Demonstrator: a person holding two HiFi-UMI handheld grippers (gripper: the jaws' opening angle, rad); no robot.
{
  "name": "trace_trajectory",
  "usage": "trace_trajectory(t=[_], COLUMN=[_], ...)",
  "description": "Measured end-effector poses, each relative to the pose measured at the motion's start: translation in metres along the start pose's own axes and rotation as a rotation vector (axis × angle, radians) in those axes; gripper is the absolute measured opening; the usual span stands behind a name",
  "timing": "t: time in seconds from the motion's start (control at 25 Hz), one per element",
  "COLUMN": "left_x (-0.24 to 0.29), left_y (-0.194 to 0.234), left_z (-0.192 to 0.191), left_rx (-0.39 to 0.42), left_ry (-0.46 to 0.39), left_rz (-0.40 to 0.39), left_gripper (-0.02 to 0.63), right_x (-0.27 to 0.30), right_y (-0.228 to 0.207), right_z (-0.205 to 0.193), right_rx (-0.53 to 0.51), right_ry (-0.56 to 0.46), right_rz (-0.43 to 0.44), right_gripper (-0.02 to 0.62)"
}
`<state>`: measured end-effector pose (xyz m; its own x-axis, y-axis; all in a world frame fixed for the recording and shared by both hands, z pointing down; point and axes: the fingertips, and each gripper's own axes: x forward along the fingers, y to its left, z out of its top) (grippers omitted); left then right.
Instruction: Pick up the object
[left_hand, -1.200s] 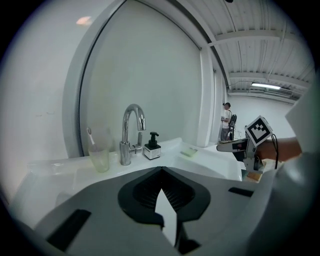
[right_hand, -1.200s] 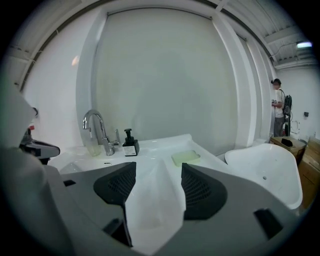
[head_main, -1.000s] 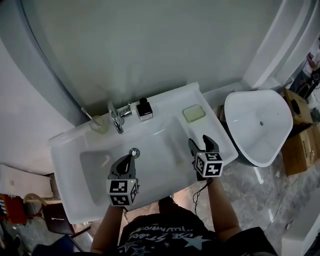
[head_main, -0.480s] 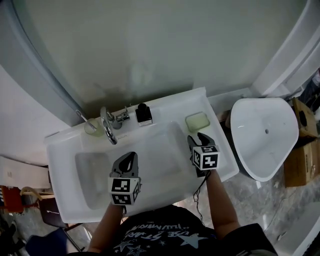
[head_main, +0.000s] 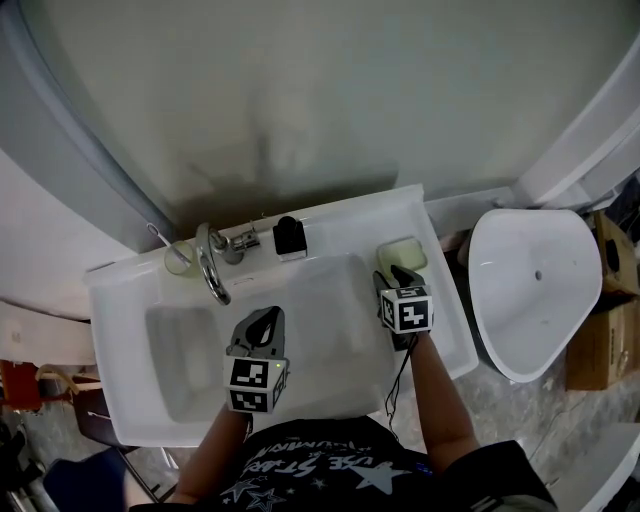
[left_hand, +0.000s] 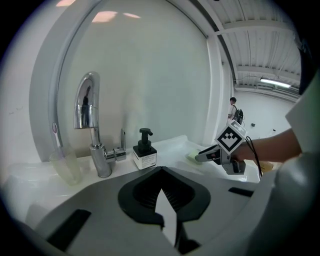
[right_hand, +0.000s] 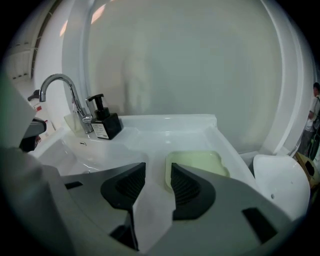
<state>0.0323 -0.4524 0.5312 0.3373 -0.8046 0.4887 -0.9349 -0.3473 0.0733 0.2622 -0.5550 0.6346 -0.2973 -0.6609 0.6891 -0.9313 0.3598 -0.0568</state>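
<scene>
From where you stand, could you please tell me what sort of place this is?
Probably a bathroom mock-up in a warehouse-like hall: a white ceramic washbasin with a curved chrome tap and a black pump soap bottle, yet a loose white basin and brown cardboard boxes stand beside it.

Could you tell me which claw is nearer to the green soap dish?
Right. The right claw is at the near edge of the soap dish, its jaws having just been closing, nothing gripped; the left claw is over the basin, far left of it.
</scene>
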Motion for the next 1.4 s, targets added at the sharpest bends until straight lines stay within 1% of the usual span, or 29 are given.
trace_trajectory(t=[0.24,0.32,0.48,0.64,0.72,0.8,0.96,1.12,1.28,1.4], left_x=[0.008,0.010,0.012,0.010,0.009,0.009,0.004,-0.004,-0.018,-0.029], left_y=[0.008,0.009,0.014,0.013,0.016,0.016,0.014,0.016,0.019,0.016], left_z=[-0.007,-0.009,-0.012,-0.014,-0.014,-0.013,-0.010,-0.008,-0.008,-0.008], left_rx=[-0.010,-0.029,-0.035,-0.046,-0.040,-0.039,-0.035,-0.028,-0.027,-0.039], left_ry=[0.020,0.026,0.030,0.035,0.034,0.031,0.022,0.012,0.000,-0.010], left_rz=[0.016,0.014,0.023,0.023,0.029,0.031,0.029,0.034,0.043,0.031], left_gripper=[0.015,0.015,0.015,0.015,0.015,0.015,0.015,0.015,0.015,0.015], right_x=[0.018,0.022,0.028,0.029,0.031,0.031,0.027,0.025,0.007,-0.009], right_y=[-0.002,-0.004,-0.006,-0.012,-0.015,-0.015,-0.005,-0.005,0.002,0.009], right_z=[-0.011,-0.014,-0.017,-0.020,-0.020,-0.018,-0.017,-0.019,-0.009,-0.003], right_rx=[0.012,0.009,0.002,-0.030,-0.045,-0.057,-0.083,-0.094,-0.090,-0.085], right_ry=[0.093,0.113,0.133,0.161,0.168,0.175,0.197,0.181,0.133,0.093], right_rz=[-0.007,-0.020,-0.043,-0.086,-0.116,-0.133,-0.110,-0.109,-0.113,-0.116], right_gripper=[0.157,0.152,0.135,0.099,0.060,0.060,0.048,0.040,0.038,0.038])
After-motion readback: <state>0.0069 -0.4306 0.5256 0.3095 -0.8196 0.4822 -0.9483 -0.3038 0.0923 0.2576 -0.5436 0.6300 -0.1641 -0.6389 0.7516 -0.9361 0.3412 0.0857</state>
